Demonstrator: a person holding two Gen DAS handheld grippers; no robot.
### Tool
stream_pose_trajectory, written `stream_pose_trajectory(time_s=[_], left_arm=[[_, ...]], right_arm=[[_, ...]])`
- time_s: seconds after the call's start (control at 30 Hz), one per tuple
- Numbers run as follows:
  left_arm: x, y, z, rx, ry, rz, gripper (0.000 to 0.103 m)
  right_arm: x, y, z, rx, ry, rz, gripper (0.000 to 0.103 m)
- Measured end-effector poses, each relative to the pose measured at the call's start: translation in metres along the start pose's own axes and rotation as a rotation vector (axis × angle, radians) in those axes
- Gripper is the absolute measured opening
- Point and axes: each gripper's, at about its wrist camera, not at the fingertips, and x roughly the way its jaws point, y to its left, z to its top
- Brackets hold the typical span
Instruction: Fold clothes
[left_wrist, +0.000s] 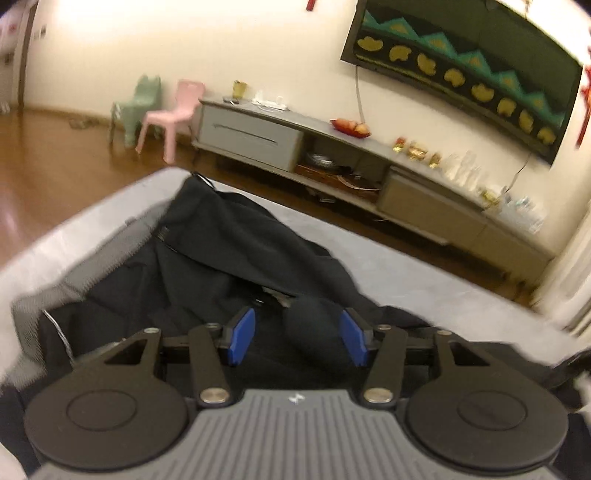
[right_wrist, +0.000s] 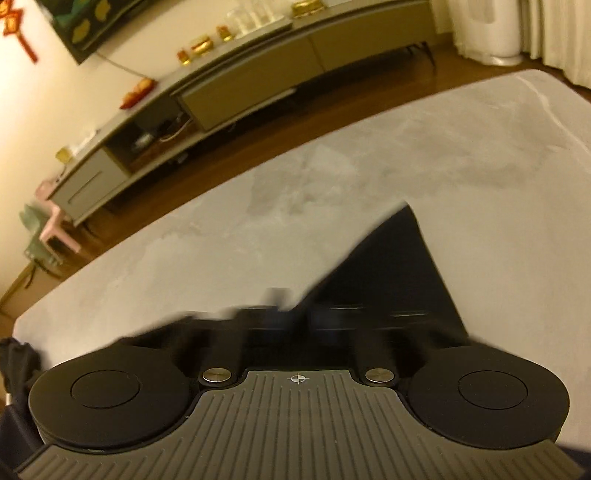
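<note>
A black garment (left_wrist: 221, 254) lies crumpled on the grey surface (left_wrist: 406, 254), with a grey mesh lining (left_wrist: 74, 284) showing at its left edge. My left gripper (left_wrist: 297, 338) is open just above it, its blue pads (left_wrist: 242, 334) apart with a rounded fold of the cloth between them. In the right wrist view a flat pointed corner of the black garment (right_wrist: 399, 266) lies on the grey surface (right_wrist: 258, 206). My right gripper (right_wrist: 295, 317) is blurred by motion; its fingers are hidden against the dark cloth.
A long grey TV cabinet (left_wrist: 332, 155) stands against the far wall with small objects on top, and a TV (left_wrist: 465, 66) hangs above it. A pink chair (left_wrist: 173, 114) and a green chair (left_wrist: 138, 107) stand on the wooden floor. White curtains (right_wrist: 517, 29) hang at the right.
</note>
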Motion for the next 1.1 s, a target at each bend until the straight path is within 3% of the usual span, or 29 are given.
stream_pose_trajectory(time_s=[0.03,0.1,0.2,0.27,0.33,0.4,0.43,0.47,0.53,0.63,0.73,0.87,0.93,1.0,1.1], left_arm=[[0.002,0.002,0.000,-0.005,0.002,0.007,0.052],[0.003,0.008,0.001,-0.027,0.008,0.012,0.052],[0.001,0.015,0.005,-0.069,0.005,-0.008,0.052],[-0.001,0.016,0.006,-0.074,0.007,-0.020,0.052],[-0.002,0.017,0.006,-0.073,0.014,-0.030,0.052],[-0.003,0.017,0.003,-0.069,0.024,-0.043,0.052],[-0.003,0.017,0.002,-0.065,0.030,-0.048,0.052],[-0.002,0.018,0.001,-0.062,0.038,-0.054,0.052],[-0.001,0.022,0.001,-0.069,0.058,-0.061,0.052],[-0.003,0.035,0.006,-0.100,0.035,-0.024,0.053],[-0.011,0.064,0.015,-0.150,0.012,0.007,0.057],[-0.028,0.104,0.013,-0.133,0.016,0.034,0.062],[-0.038,0.116,0.010,-0.086,0.008,0.062,0.070],[-0.033,0.124,0.003,-0.051,0.057,0.024,0.077],[-0.020,0.123,-0.010,0.019,0.138,-0.034,0.077]], right_arm=[[-0.011,0.007,0.007,-0.022,-0.050,0.008,0.000],[-0.061,0.020,0.017,-0.099,-0.298,0.038,0.000],[-0.139,0.028,0.012,-0.186,-0.558,0.038,0.000],[-0.167,0.020,0.001,-0.205,-0.606,-0.022,0.000],[-0.162,-0.001,-0.013,-0.208,-0.514,-0.142,0.000],[-0.132,-0.036,-0.030,-0.177,-0.350,-0.272,0.003],[-0.119,-0.054,-0.038,-0.150,-0.256,-0.325,0.020],[-0.107,-0.071,-0.045,-0.121,-0.159,-0.375,0.031],[-0.111,-0.094,-0.063,-0.042,-0.126,-0.418,0.032],[-0.144,-0.083,-0.085,-0.037,-0.193,-0.355,0.060],[-0.158,-0.038,-0.091,-0.139,-0.182,-0.224,0.065],[-0.179,0.043,-0.126,-0.355,-0.124,0.021,0.087],[-0.189,0.069,-0.158,-0.489,-0.120,0.090,0.090],[-0.198,0.094,-0.191,-0.624,-0.118,0.153,0.092],[-0.190,0.102,-0.230,-0.729,-0.081,0.113,0.094]])
